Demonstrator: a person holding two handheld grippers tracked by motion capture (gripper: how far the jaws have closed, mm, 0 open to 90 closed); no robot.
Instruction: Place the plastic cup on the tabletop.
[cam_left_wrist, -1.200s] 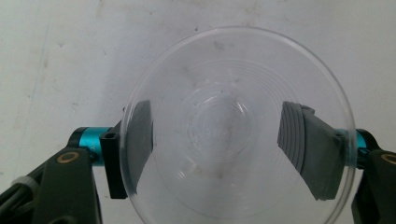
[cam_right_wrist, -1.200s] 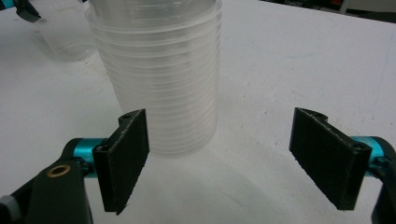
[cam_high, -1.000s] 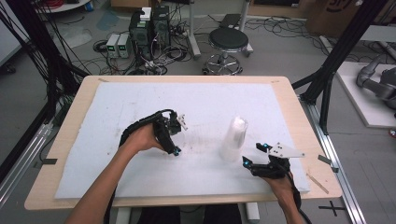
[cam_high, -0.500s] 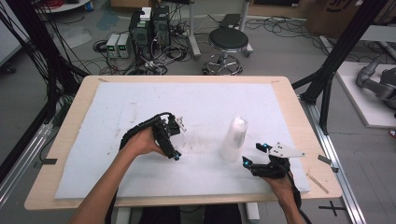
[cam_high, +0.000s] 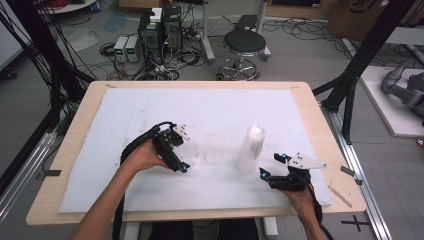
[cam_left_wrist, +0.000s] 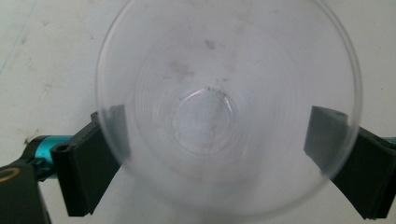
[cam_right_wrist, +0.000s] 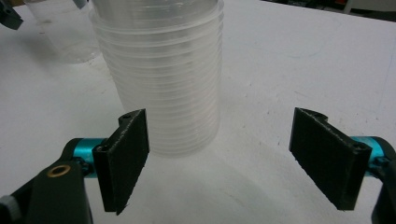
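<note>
Here, left gripper (cam_left_wrist: 224, 154) fingers straddle a clear round cup (cam_left_wrist: 219, 107); right gripper (cam_right_wrist: 229, 158) gapes wide.

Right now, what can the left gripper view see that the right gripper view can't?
Left gripper view alone: straight down into the clear cup, to its round bottom, with a black jaw at each side of it. Right gripper view alone: the stack of cups from the side, beyond the open right gripper. Both: that single cup and the white mat.

We find the white mat (cam_high: 150, 112) bare across its far half; nearer, the cup stack (cam_high: 250, 149) stands between both grippers.
</note>
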